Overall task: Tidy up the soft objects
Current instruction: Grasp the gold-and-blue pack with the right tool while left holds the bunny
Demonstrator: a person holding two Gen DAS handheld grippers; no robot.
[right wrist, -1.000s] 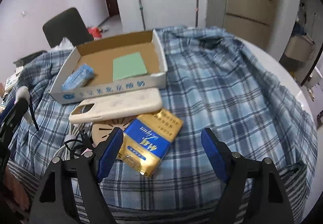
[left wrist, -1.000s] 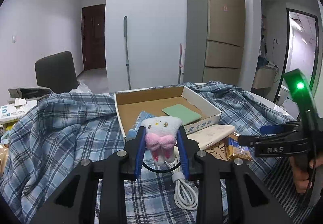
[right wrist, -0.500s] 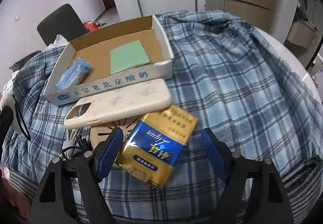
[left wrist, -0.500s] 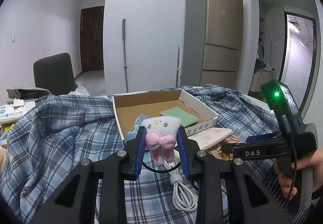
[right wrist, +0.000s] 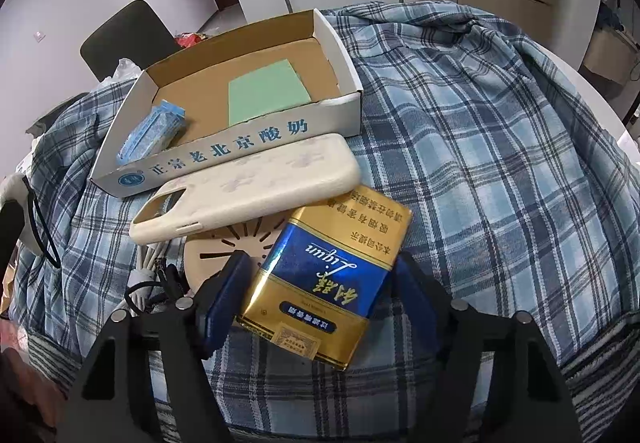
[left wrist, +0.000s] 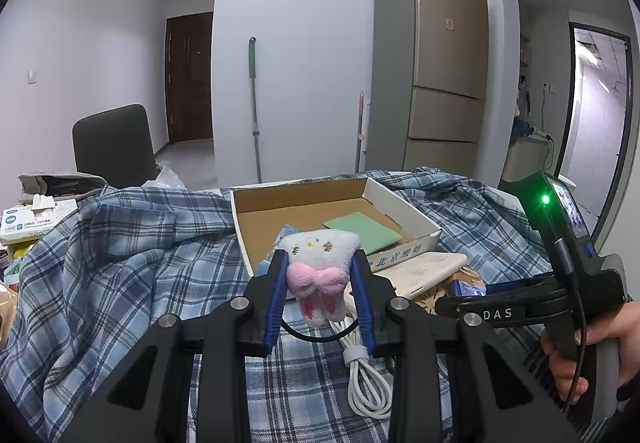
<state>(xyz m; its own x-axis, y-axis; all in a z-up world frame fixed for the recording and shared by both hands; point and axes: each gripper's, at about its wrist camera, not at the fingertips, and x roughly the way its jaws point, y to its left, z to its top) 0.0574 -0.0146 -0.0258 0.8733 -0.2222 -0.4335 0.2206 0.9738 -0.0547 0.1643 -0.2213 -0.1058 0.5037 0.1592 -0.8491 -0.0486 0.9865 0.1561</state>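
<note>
Left wrist: plush tooth (left wrist: 322, 271) clamped between left tool's (left wrist: 322, 283) fingers.

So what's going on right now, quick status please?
Left hand-held gripper shut on plush tooth, short of the box. Right hand-held gripper open around cigarette pack. Path looks clear.

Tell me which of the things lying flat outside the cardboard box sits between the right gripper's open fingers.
The blue-and-gold cigarette pack: it lies between the right gripper fingers, while the cream phone case rests farther off against the cardboard box.
</note>
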